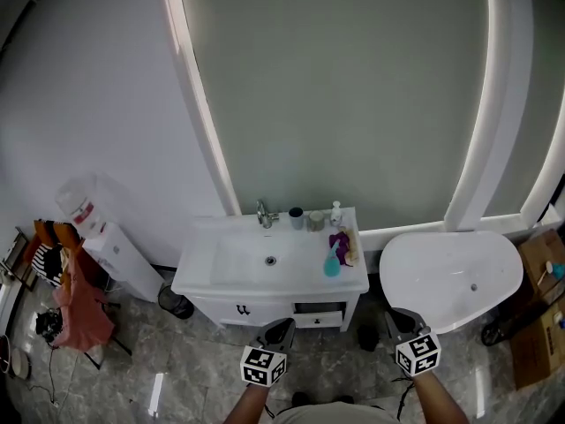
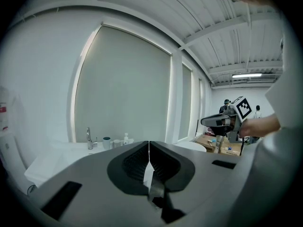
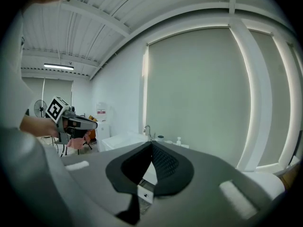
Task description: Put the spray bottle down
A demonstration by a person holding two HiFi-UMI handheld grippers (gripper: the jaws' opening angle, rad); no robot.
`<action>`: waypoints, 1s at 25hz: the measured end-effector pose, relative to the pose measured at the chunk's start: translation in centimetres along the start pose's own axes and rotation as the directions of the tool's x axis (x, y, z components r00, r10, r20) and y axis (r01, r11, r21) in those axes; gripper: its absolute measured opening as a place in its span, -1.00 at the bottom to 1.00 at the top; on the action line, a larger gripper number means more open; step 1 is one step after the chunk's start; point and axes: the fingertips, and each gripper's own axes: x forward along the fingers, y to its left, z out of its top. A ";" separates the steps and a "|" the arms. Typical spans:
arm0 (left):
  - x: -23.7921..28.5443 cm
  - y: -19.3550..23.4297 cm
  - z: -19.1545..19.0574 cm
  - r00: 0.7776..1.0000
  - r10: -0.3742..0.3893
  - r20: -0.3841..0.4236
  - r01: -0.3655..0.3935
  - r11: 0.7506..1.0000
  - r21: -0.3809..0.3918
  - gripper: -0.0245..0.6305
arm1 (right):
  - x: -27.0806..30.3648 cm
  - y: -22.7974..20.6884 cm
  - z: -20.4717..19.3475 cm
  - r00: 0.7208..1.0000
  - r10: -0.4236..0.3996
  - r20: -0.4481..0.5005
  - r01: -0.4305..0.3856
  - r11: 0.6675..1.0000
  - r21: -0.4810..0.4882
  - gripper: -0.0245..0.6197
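Observation:
A teal spray bottle (image 1: 332, 263) rests on the white vanity top (image 1: 203, 276), right of the basin and beside a purple cloth (image 1: 340, 242). Both grippers hang well in front of the vanity, apart from the bottle. My left gripper (image 1: 281, 329) is shut and holds nothing; its jaws meet in the left gripper view (image 2: 149, 148). My right gripper (image 1: 402, 318) is shut too, with nothing between its jaws (image 3: 151, 148). Each gripper view shows the other gripper out to the side. The jaws hide the spray bottle in both gripper views.
A faucet (image 1: 263, 214), a cup (image 1: 296, 217) and a small white bottle (image 1: 336, 212) line the vanity's back edge. A white tub (image 1: 450, 272) stands to the right, with cardboard boxes (image 1: 540, 263) beyond it. A water dispenser (image 1: 97, 228) and a chair with red cloth (image 1: 75, 299) are on the left.

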 end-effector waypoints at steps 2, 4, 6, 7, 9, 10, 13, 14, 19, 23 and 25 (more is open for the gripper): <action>0.2 -0.5 0.1 1.000 0.000 0.000 0.000 1.000 -0.001 -0.89 | -0.3 -0.2 0.4 1.000 0.007 0.013 -0.007 1.000 -0.009 -0.89; 0.2 -0.9 0.2 1.000 -0.003 0.003 0.003 1.000 -0.002 -0.89 | -0.4 -0.5 0.5 1.000 0.009 0.021 -0.009 1.000 -0.002 -0.89; 0.2 -1.2 0.2 1.000 -0.007 0.004 0.007 1.000 -0.003 -0.90 | -0.4 -0.6 0.5 1.000 0.008 0.025 -0.008 1.000 0.006 -0.89; 0.2 -1.3 0.2 1.000 -0.009 0.005 0.009 1.000 -0.003 -0.90 | -0.5 -0.7 0.4 1.000 0.007 0.025 -0.007 1.000 0.009 -0.89; 0.2 -1.5 0.2 1.000 -0.013 0.007 0.013 1.000 -0.003 -0.90 | -0.5 -0.7 0.4 1.000 0.007 0.027 -0.007 1.000 0.013 -0.89; 0.3 -1.5 0.3 1.000 -0.015 0.007 0.015 1.000 -0.002 -0.90 | -0.5 -0.8 0.4 1.000 0.008 0.027 -0.008 1.000 0.014 -0.89; 0.5 -1.5 0.4 1.000 -0.019 0.004 0.019 1.000 -0.002 -0.90 | -0.3 -1.0 0.5 1.000 0.006 0.027 -0.007 1.000 0.020 -0.89; 0.6 -1.4 0.5 1.000 -0.020 0.003 0.020 1.000 -0.002 -0.90 | -0.2 -1.0 0.6 1.000 0.005 0.028 -0.005 1.000 0.021 -0.89; 0.9 -1.0 0.7 1.000 -0.024 0.003 0.024 1.000 -0.001 -0.90 | 0.4 -1.0 0.8 1.000 0.005 0.031 -0.006 1.000 0.017 -0.89; 1.2 -0.5 0.6 1.000 -0.025 -0.001 0.025 1.000 -0.007 -0.90 | 0.8 -1.1 0.9 1.000 0.005 0.030 -0.005 1.000 0.015 -0.89; 1.1 -0.3 0.7 1.000 -0.025 -0.002 0.025 1.000 -0.007 -0.90 | 0.9 -1.1 1.0 1.000 0.004 0.030 -0.004 1.000 0.016 -0.89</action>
